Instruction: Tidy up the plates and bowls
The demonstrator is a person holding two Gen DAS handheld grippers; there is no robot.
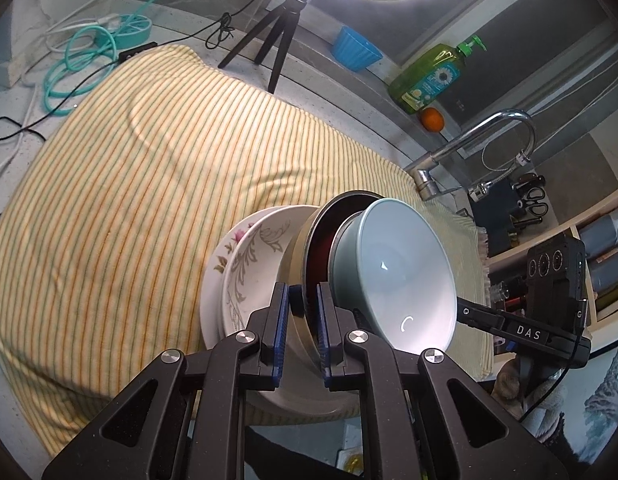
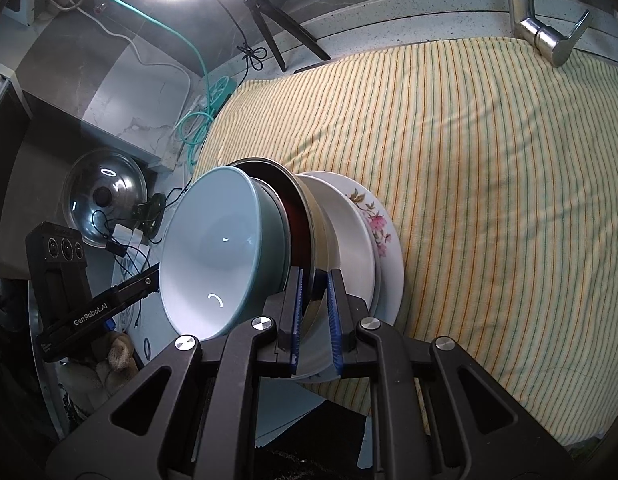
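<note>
Both-sided, jaws clamp the metal bowl (image 1: pixel 305 240) holding a pale-blue bowl (image 1: pixel 397 268).

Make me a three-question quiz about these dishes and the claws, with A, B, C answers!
1. Where does the dish stack sit?
A. in a sink
B. on the striped cloth
C. on a shelf

2. What colour is the top bowl?
A. pale blue
B. orange
C. black

3. What are the two claws doing?
A. hanging open, far away
B. both pinching the metal bowl's rim
C. holding the soap bottle

Answers:
1 B, the flowered plate at the bottom rests on the yellow striped cloth.
2 A, its inside and outside look pale blue.
3 B, the left claw and right claw each close on the rim of the metal bowl, from opposite sides.
</note>
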